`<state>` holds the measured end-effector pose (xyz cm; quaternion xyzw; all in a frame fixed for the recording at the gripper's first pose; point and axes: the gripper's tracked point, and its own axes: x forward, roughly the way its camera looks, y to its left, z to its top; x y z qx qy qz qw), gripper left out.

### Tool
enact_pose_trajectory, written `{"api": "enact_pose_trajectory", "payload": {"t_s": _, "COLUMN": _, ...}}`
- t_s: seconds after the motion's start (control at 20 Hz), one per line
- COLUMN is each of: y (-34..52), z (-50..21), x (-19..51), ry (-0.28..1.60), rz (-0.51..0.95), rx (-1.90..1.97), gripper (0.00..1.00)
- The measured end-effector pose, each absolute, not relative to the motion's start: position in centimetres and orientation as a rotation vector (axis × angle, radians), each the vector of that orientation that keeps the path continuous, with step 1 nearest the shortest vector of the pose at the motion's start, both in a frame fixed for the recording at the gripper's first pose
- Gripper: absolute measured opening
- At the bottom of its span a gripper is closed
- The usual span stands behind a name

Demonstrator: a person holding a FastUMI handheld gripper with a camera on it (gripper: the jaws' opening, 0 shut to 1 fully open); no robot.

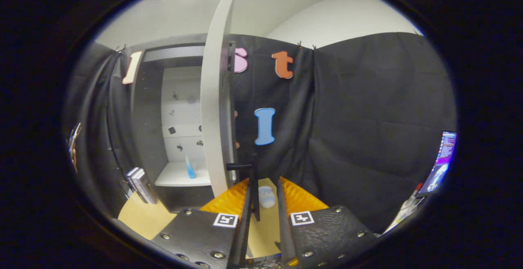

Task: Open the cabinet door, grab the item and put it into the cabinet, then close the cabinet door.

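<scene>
cabinet door (215, 97): swung open, seen edge-on, its dark handle (239, 165) just ahead of the fingers.
item (266, 196): small pale rounded thing on the tan table (141, 218), between the fingers and just beyond them.
gripper (264, 203): fingers narrowly apart, holding nothing.
cabinet (179, 130): a blue bottle (190, 168) stands on its white shelf; books (141, 185) lean outside.
step: door looks done; grabbing the item is in hand.
next move: likely lower, straddle the item, pinch gently.
</scene>
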<state>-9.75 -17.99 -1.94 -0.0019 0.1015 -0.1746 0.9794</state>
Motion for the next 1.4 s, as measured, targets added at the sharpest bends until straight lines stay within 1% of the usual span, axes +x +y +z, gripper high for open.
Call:
{"api": "enact_pose_trajectory", "payload": {"t_s": 0.25, "y": -14.8, "z": -2.8, "x": -8.8, "ry": 0.229, "rz": -0.234, "rx": 0.015, "gripper": 0.33}}
{"api": "enact_pose_trajectory", "payload": {"t_s": 0.85, "y": -10.6, "z": -4.1, "x": -7.2, "ry": 0.255, "rz": -0.068, "rx": 0.029, "gripper": 0.33}}
{"api": "enact_pose_trajectory", "payload": {"t_s": 1.1, "y": -8.3, "z": -5.1, "x": -7.0, "ry": 0.284, "rz": 0.043, "rx": 0.017, "gripper": 0.33}}
{"api": "enact_pose_trajectory", "payload": {"t_s": 1.15, "y": -7.9, "z": -5.4, "x": -6.9, "ry": 0.294, "rz": 0.061, "rx": 0.012, "gripper": 0.36}}
{"api": "enact_pose_trajectory", "payload": {"t_s": 1.4, "y": -6.4, "z": -6.6, "x": -5.7, "ry": 0.317, "rz": 0.132, "rx": 0.02, "gripper": 0.39}}
